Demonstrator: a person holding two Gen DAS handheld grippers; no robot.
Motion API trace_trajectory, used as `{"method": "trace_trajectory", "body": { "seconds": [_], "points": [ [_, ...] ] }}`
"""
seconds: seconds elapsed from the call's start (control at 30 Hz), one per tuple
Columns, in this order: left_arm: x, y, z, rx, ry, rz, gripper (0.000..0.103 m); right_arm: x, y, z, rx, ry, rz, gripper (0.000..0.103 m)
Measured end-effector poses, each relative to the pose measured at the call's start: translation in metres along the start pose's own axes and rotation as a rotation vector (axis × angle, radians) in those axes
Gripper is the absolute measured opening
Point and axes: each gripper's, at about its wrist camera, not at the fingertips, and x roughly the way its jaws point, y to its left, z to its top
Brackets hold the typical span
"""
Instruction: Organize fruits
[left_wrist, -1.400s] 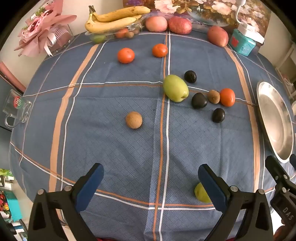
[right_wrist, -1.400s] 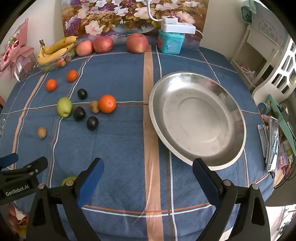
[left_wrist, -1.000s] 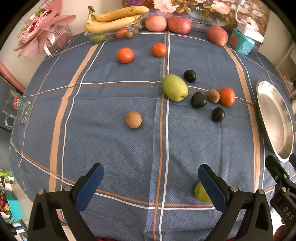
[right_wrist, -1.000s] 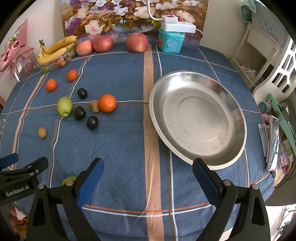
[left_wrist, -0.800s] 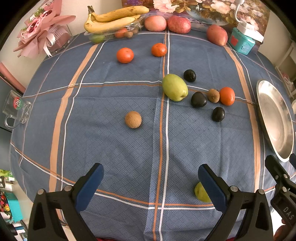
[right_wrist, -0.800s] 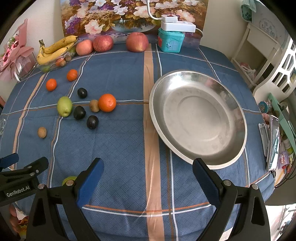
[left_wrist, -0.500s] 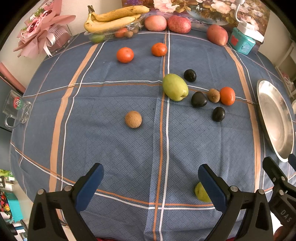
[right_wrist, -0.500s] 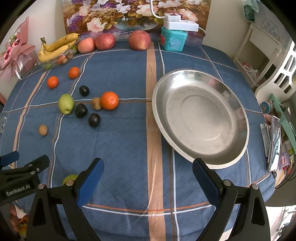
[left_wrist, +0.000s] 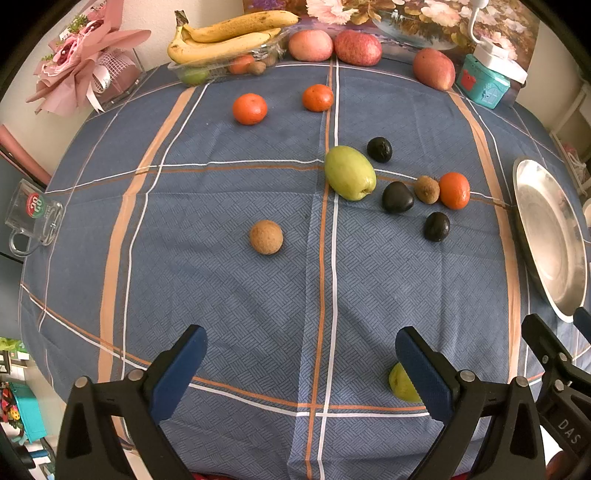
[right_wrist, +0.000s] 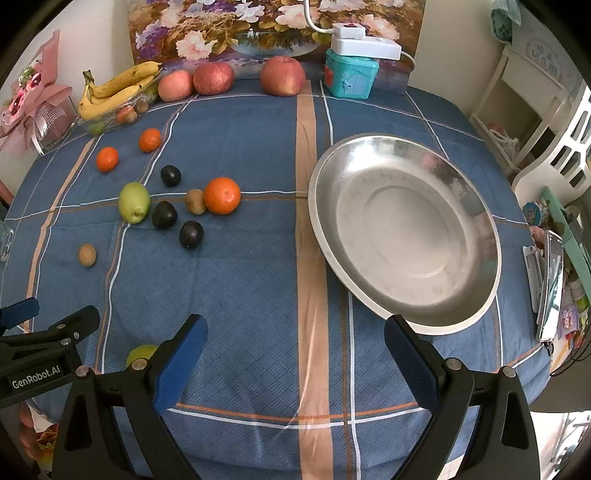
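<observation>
Both tongs wide apart, holding nothing: left gripper (left_wrist: 301, 363) and right gripper (right_wrist: 295, 349) hover over the near table edge. Green fruit (left_wrist: 400, 380) sits just behind the left one's right finger. Fruit cluster (right_wrist: 192, 208) mid-table, w/ pear (right_wrist: 133, 202) & orange (right_wrist: 221, 195). Steel plate (right_wrist: 476, 206) at right edge. Bare cloth (right_wrist: 266, 280) between near edge & cluster.
</observation>
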Motion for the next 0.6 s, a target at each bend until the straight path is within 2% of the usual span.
{"method": "trace_trajectory", "body": {
  "seconds": [0.3, 0.4, 0.57, 0.6],
  "points": [
    [0.001, 0.0, 0.0, -0.001, 0.001, -0.002, 0.103, 0.001, 0.001, -0.001, -0.002, 0.0, 0.001, 0.097],
    [-0.002, 0.005, 0.0, -0.014, -0.017, 0.019, 0.103, 0.001, 0.005, -0.001, -0.012, 0.001, 0.023, 0.097],
    [-0.014, 0.022, 0.003, -0.036, -0.114, 0.082, 0.103, 0.004, 0.022, -0.003, -0.018, 0.037, 0.235, 0.097],
    [-0.015, 0.025, 0.003, -0.04, -0.13, 0.089, 0.103, 0.004, 0.027, -0.004, -0.029, 0.045, 0.254, 0.097]
  ]
}}
